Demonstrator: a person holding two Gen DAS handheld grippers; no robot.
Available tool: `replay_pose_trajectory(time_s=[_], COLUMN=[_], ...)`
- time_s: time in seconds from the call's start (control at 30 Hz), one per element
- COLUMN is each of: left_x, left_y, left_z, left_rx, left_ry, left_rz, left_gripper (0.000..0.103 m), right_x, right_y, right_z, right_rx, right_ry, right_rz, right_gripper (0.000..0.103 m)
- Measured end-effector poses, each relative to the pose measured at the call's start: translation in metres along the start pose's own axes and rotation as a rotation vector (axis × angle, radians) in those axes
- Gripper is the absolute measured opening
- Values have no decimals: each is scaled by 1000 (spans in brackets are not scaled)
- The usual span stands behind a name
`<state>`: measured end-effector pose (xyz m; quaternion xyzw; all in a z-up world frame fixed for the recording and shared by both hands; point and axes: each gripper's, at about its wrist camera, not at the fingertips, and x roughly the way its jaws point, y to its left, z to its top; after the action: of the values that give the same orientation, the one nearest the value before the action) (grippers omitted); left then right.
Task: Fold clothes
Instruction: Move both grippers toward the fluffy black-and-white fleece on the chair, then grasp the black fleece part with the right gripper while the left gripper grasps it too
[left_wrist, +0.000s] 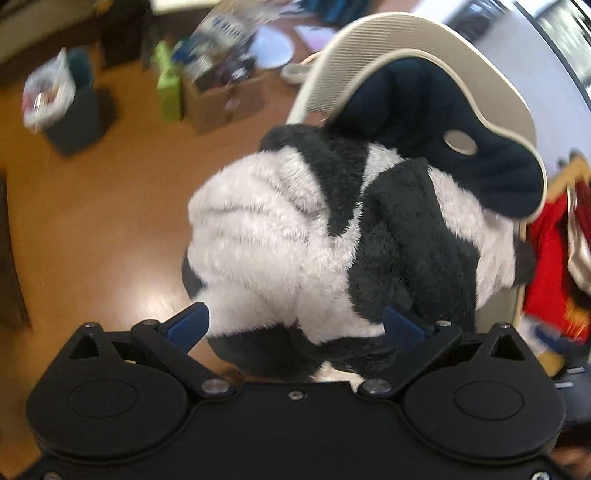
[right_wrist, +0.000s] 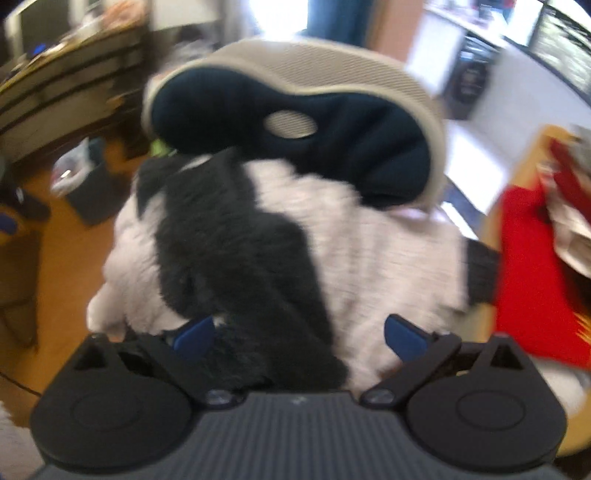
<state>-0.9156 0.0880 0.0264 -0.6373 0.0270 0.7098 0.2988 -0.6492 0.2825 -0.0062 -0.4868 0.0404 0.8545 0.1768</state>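
Note:
A fluffy black-and-white garment (left_wrist: 314, 236) lies bunched on the seat of a beige chair (left_wrist: 373, 55) with a navy cushion (left_wrist: 436, 122). My left gripper (left_wrist: 295, 326) hovers just over its near edge, fingers spread wide and open, fleece showing between the blue fingertips (left_wrist: 188, 325). The right wrist view shows the same garment (right_wrist: 280, 254) under the navy cushion (right_wrist: 295, 133). My right gripper (right_wrist: 301, 334) is open too, its blue fingertips (right_wrist: 404, 338) spread over the black and white fleece. Neither pair of pads visibly pinches cloth.
A red garment (left_wrist: 550, 258) lies right of the chair, and it appears as red cloth (right_wrist: 532, 273) on a wooden surface. On the brown floor stand a dark bin (left_wrist: 70, 110), a cardboard box (left_wrist: 221, 99) and a green bag (left_wrist: 168, 85). Shelves (right_wrist: 62, 85) at left.

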Motion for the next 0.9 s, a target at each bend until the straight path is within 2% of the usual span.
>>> replay_pose_trajectory(time_s=[0.07, 0.1, 0.17, 0.2, 0.23, 0.27, 0.4, 0.5, 0.6, 0.8, 0.83, 0.9], left_x=[0, 1, 3, 4, 7, 11, 30, 49, 67, 84, 86, 88], left_y=[5, 6, 6, 4, 1, -3, -22, -40, -60, -93, -95, -97], left_z=[2, 3, 5, 6, 7, 8, 12, 13, 12, 6, 4, 1], left_rx=[-74, -108, -162, -174, -184, -190, -220, -243, -243, -137, -126, -109], left_ry=[30, 44, 68, 76, 87, 101, 167, 226, 286, 346, 359, 368], left_rz=[-37, -57, -93, -107, -123, -142, -225, -296, -342, -305, -294, -258], left_gripper=[102, 102, 102, 102, 102, 102, 102, 103, 103, 102, 97, 75], right_x=[32, 49, 74, 81, 81, 77, 19, -15, -33, -52, -56, -62], right_y=[10, 14, 21, 23, 23, 21, -4, -12, -7, 7, 7, 10], right_z=[3, 4, 5, 7, 9, 11, 11, 7, -3, -20, -22, -25], right_rx=[-22, -28, -40, -44, -35, -12, 157, 205, 180, 174, 174, 169], right_ry=[33, 57, 122, 161, 182, 178, 52, 20, 36, 39, 36, 38], right_rz=[30, 41, 56, 52, 44, 55, 268, 452, 542, 656, 680, 713], right_gripper=[96, 92, 67, 42, 21, 15, 13, 13, 13, 13, 13, 13])
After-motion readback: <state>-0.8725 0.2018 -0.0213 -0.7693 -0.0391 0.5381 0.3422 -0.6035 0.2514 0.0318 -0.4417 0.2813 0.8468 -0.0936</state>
